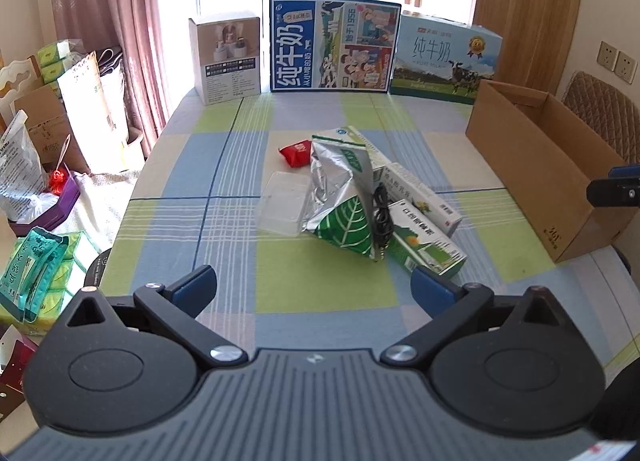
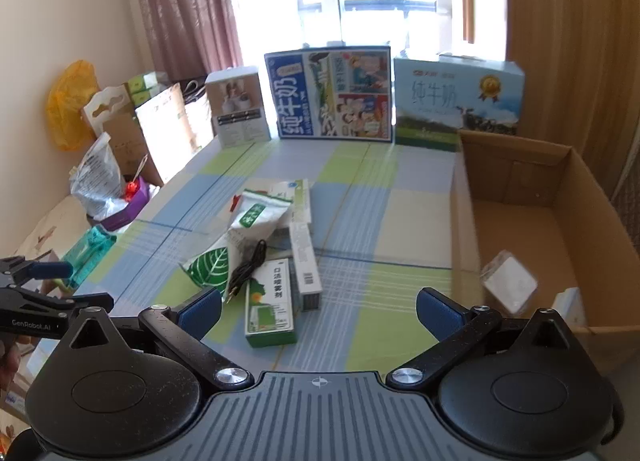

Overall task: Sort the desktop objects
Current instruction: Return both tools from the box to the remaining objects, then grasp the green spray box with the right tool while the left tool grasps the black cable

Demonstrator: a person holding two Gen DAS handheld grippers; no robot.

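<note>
A pile lies mid-table: a silver and green foil bag (image 1: 340,201) (image 2: 236,237), a black cable (image 1: 382,217) (image 2: 248,267) draped over it, a green and white box (image 1: 428,243) (image 2: 270,303), a long white box (image 1: 420,191) (image 2: 306,257), a clear plastic tray (image 1: 282,205) and a red packet (image 1: 296,153). My left gripper (image 1: 314,289) is open and empty, short of the pile. My right gripper (image 2: 318,307) is open and empty, above the table between the pile and the cardboard box (image 2: 464,221) (image 1: 516,165). Two small white items (image 2: 510,285) lie inside that box.
Milk cartons and a white box (image 1: 334,49) (image 2: 332,95) stand along the table's far edge. Bags and boxes (image 1: 44,165) crowd the floor to the left. The left gripper shows at the left edge of the right wrist view (image 2: 38,285). A chair (image 1: 600,113) stands behind the cardboard box.
</note>
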